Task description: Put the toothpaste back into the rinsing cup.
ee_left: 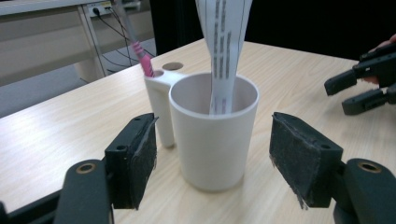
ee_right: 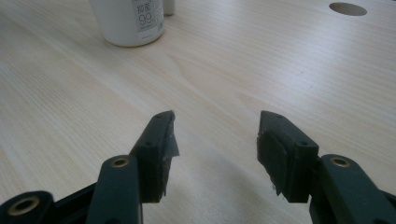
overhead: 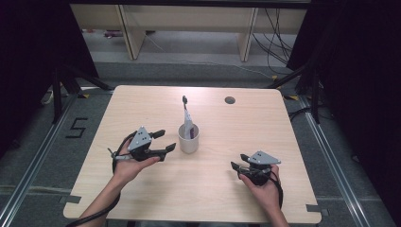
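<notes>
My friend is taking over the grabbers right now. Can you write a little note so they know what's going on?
Left gripper: open, jaws on either side of the white cup, not touching.
Right gripper: open, holding nothing, low over the table, apart from the cup.
The cup stands mid-table with a white tube inside and a pink toothbrush in its side holder.
Nothing is gripped yet; probably grasp the cup next.

We see a light wood table [overhead: 142,198] with rounded corners and a round hole [overhead: 230,100] near its far edge, right of the middle. A white cup [overhead: 188,139] stands upright on it near the centre, with a small side holder joined to its wall. The table stands on a grey floor [overhead: 28,156]; its top around the cup is bare wood.
</notes>
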Motion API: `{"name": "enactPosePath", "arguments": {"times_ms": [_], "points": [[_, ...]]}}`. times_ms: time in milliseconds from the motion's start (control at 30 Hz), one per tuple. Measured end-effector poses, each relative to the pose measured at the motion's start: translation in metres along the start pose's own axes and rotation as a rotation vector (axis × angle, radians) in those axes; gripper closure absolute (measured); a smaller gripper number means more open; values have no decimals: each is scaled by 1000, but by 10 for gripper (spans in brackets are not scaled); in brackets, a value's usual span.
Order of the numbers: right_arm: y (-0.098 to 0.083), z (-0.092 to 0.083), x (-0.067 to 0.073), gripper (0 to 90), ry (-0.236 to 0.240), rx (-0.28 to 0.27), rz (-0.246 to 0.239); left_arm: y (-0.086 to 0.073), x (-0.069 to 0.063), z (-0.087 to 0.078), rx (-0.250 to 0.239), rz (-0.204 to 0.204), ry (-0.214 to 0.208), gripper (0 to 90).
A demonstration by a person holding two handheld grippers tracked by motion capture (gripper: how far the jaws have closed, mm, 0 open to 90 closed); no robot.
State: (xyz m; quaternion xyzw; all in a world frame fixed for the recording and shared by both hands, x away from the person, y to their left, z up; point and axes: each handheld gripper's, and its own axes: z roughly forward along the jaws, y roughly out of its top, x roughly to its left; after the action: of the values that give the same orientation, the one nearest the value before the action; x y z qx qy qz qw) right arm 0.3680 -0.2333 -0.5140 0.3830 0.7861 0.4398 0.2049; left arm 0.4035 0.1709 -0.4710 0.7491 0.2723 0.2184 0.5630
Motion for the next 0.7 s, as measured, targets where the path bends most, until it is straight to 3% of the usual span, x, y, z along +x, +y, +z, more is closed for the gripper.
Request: {"name": "enactPosePath", "arguments": {"times_ms": [367, 533, 700], "points": [[0, 0, 0, 471, 1, 3, 0, -38, -1, -45, 9, -34, 69, 315], [0, 0, 0, 470, -3, 0, -3, -53, -2, -54, 15, -52, 94, 313], [0, 0, 1, 471, -11, -1, 0, -69, -4, -60, -24, -89, 112, 313]]}}
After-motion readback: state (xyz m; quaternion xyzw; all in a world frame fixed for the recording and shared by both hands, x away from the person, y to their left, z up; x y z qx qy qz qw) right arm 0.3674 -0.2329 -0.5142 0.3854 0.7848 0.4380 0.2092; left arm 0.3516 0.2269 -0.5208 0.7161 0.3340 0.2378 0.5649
